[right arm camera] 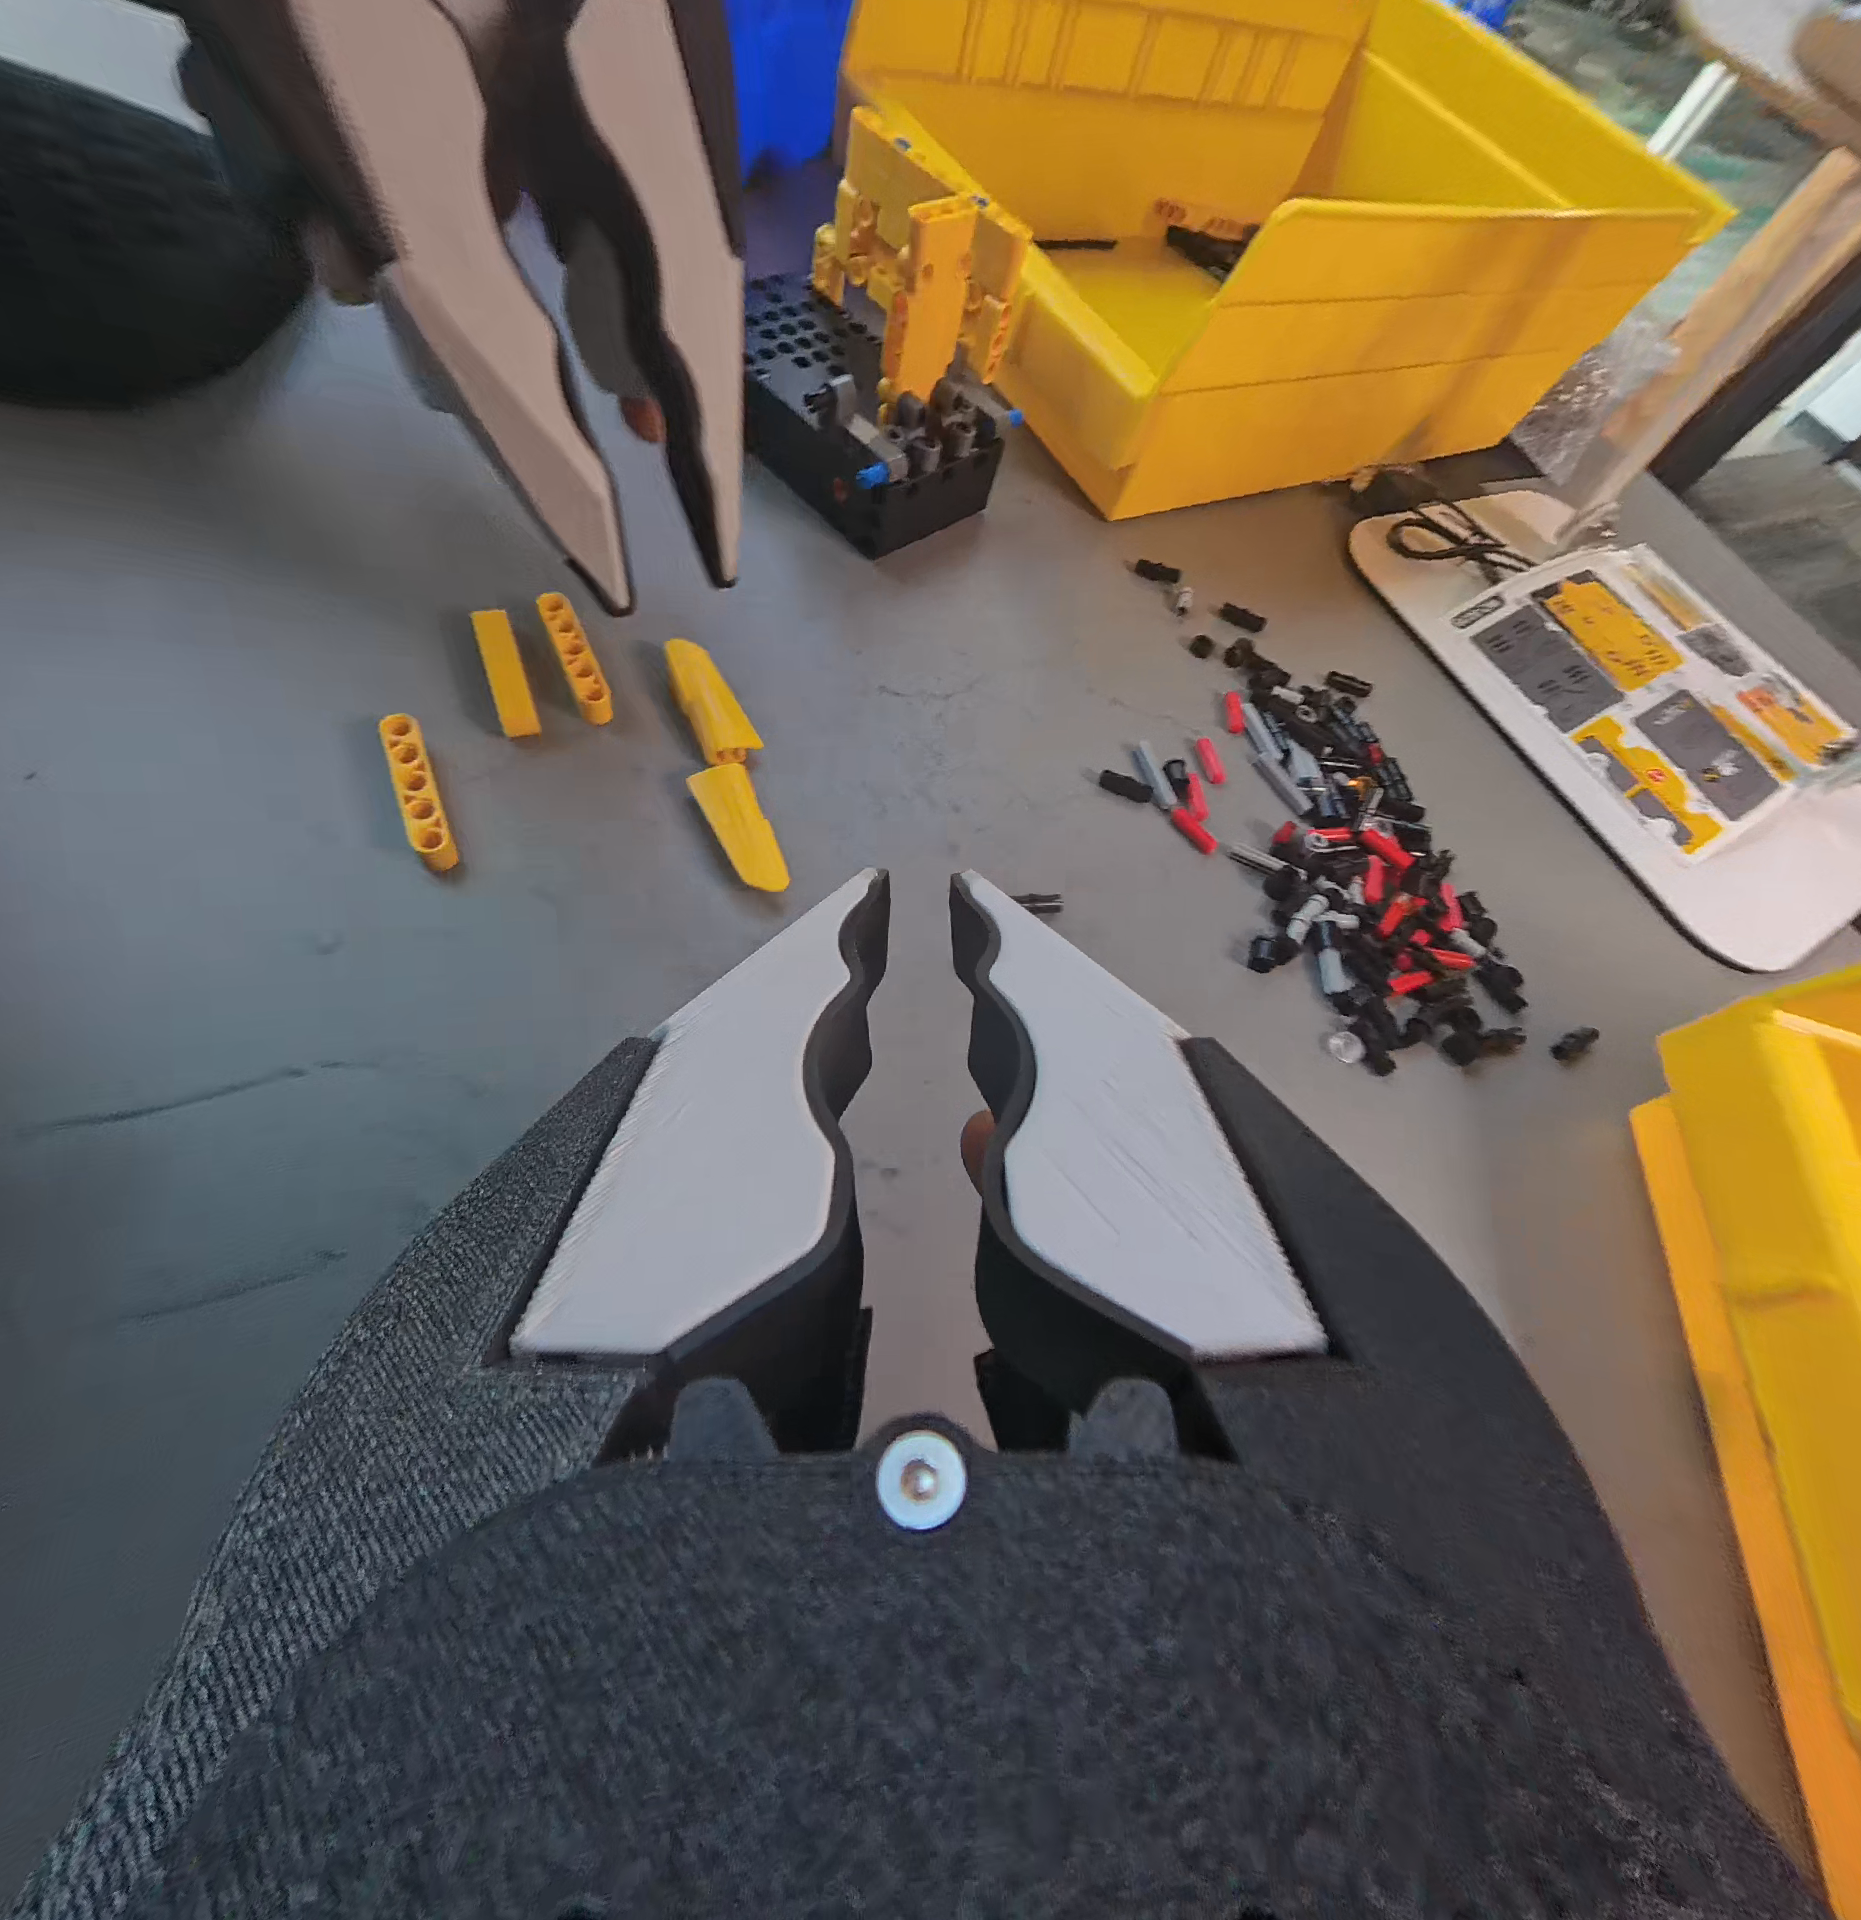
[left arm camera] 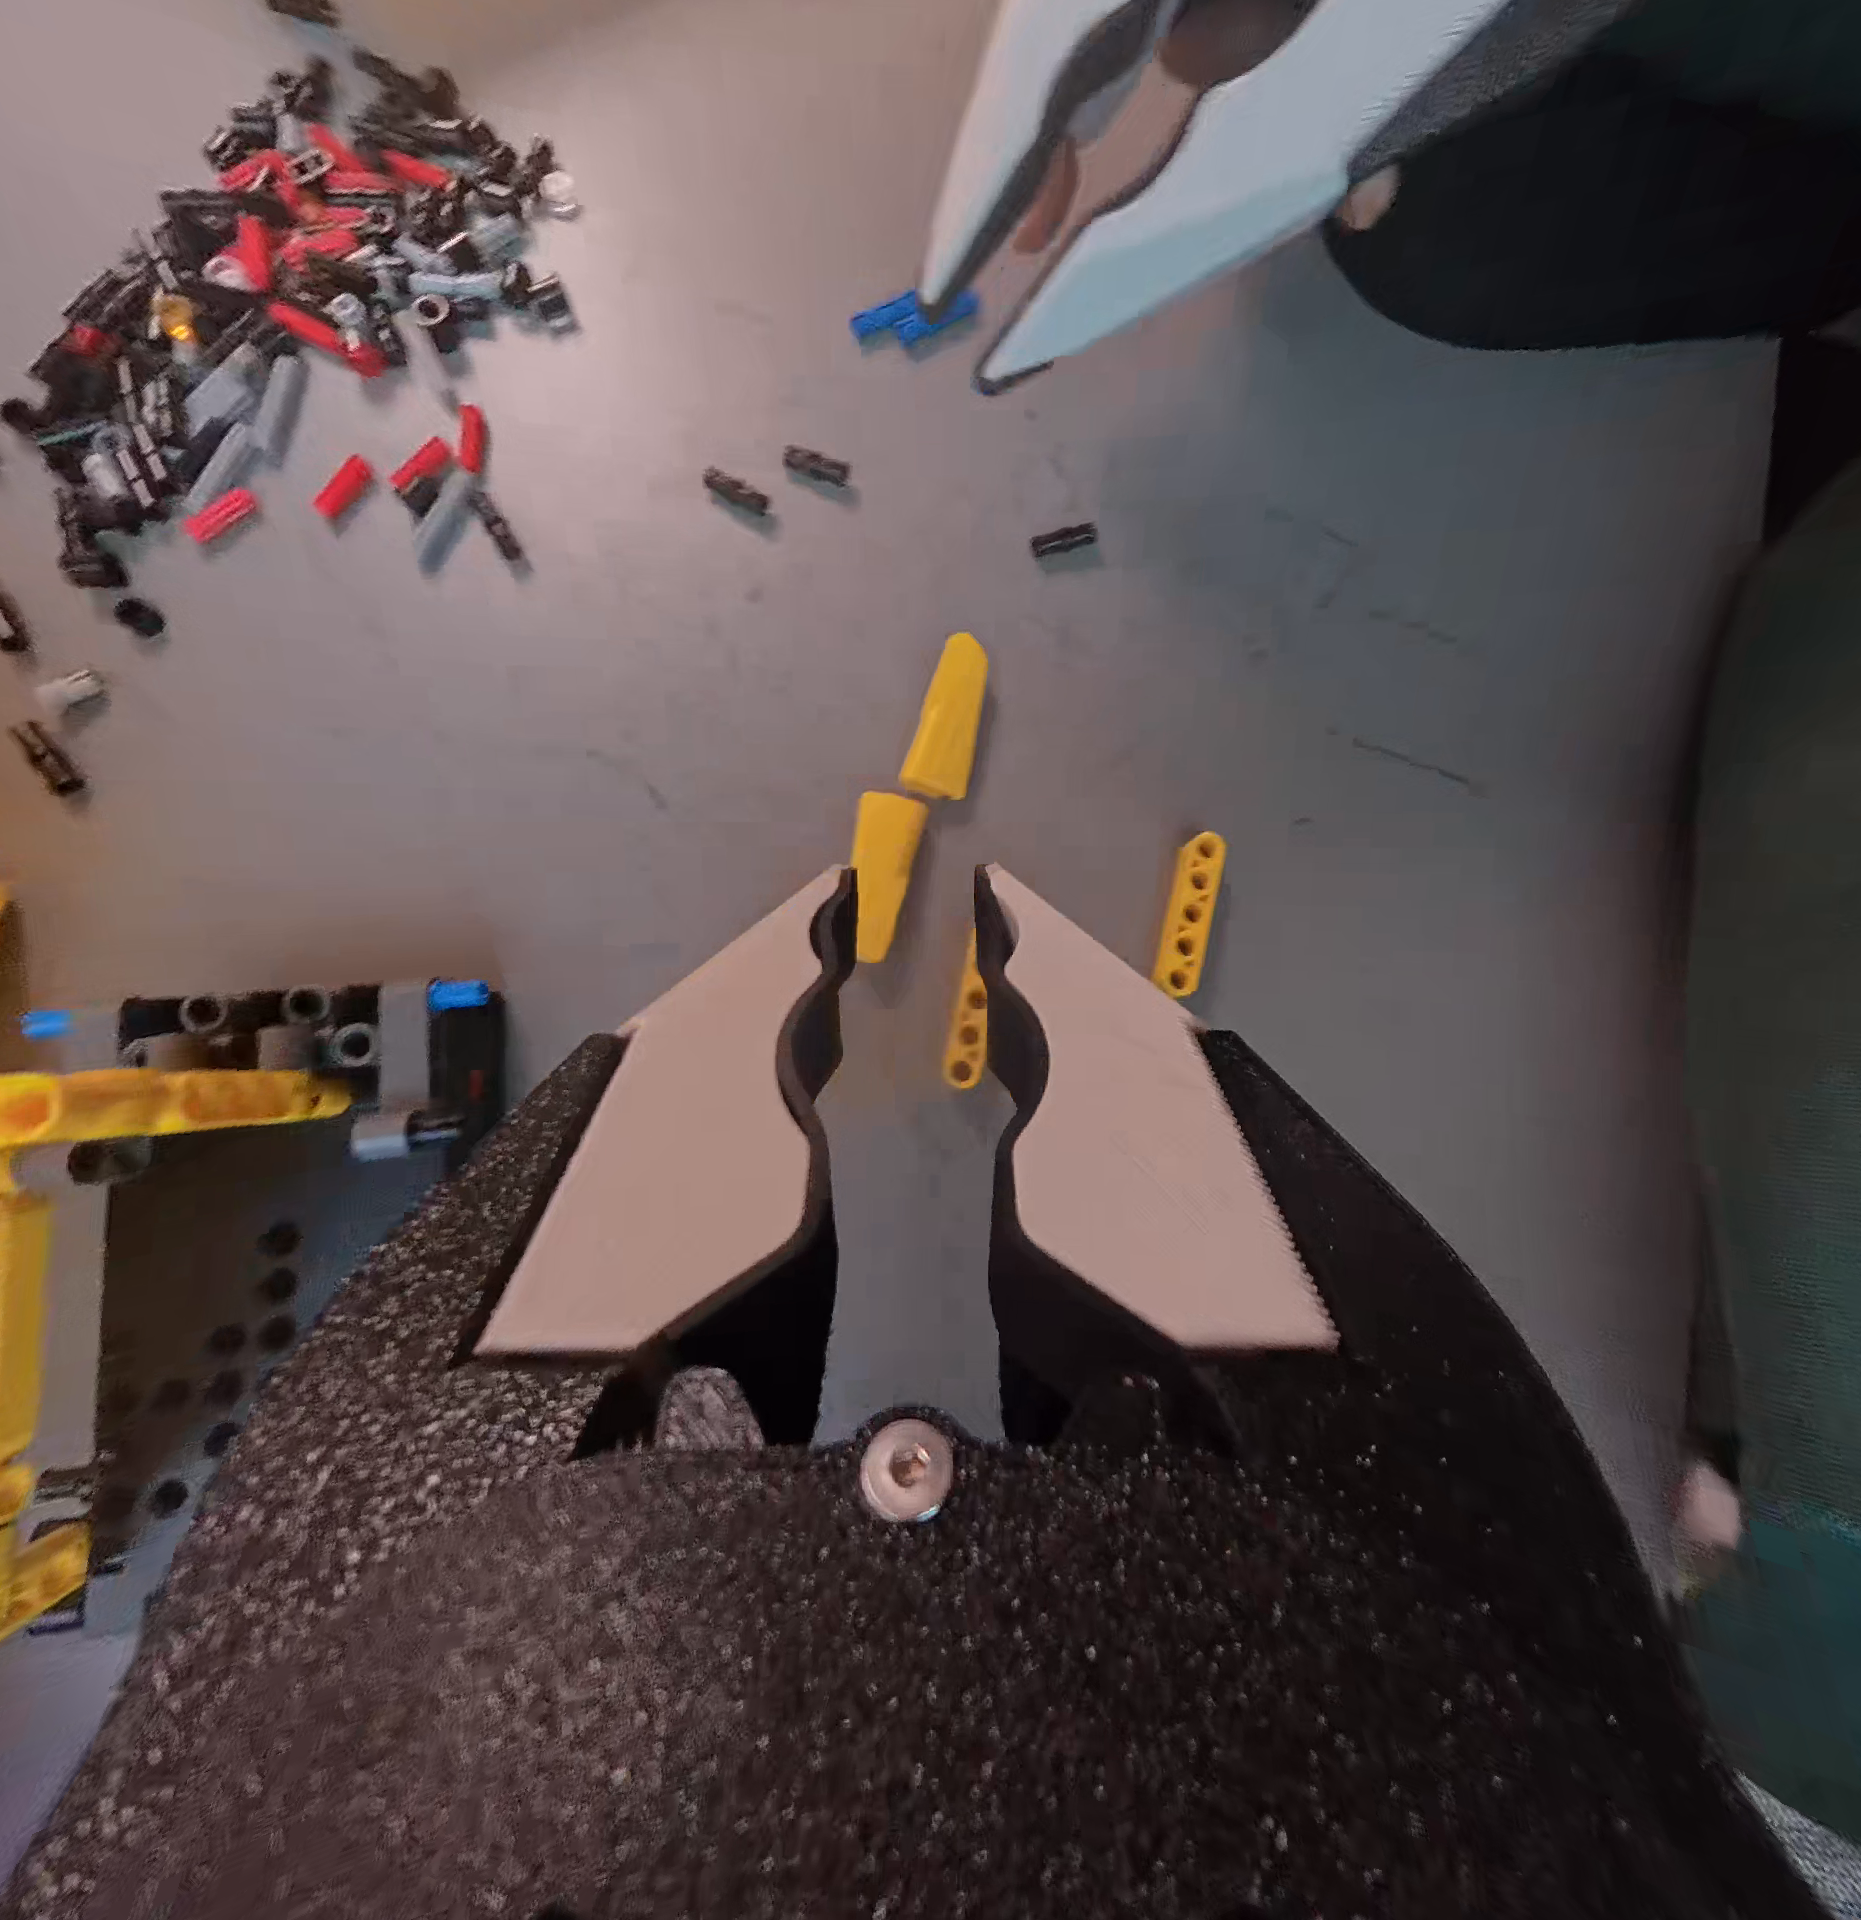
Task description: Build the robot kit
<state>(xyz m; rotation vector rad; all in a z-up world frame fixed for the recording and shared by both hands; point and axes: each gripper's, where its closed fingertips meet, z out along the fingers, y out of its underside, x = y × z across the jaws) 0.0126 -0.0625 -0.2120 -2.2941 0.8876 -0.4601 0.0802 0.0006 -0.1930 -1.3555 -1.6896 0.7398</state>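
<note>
The left gripper (left arm camera: 915,883) hangs over the grey table (left arm camera: 1373,727), jaws parted with nothing between them. At its tips' 11 o'clock lie two yellow wedge pieces (left arm camera: 890,873), end to end; a yellow holed beam (left arm camera: 967,1023) lies under the right finger, another yellow beam (left arm camera: 1191,914) at 3 o'clock. The right gripper (right arm camera: 921,883) is parted too, empty (in the left wrist view one fingertip sits on or just above a blue pin (left arm camera: 910,317), I cannot tell which). At its 3 o'clock, the pile of red, black and grey pins (right arm camera: 1362,883). At 12 o'clock, the black-and-yellow build (right arm camera: 895,395), then a yellow bin (right arm camera: 1321,312).
</note>
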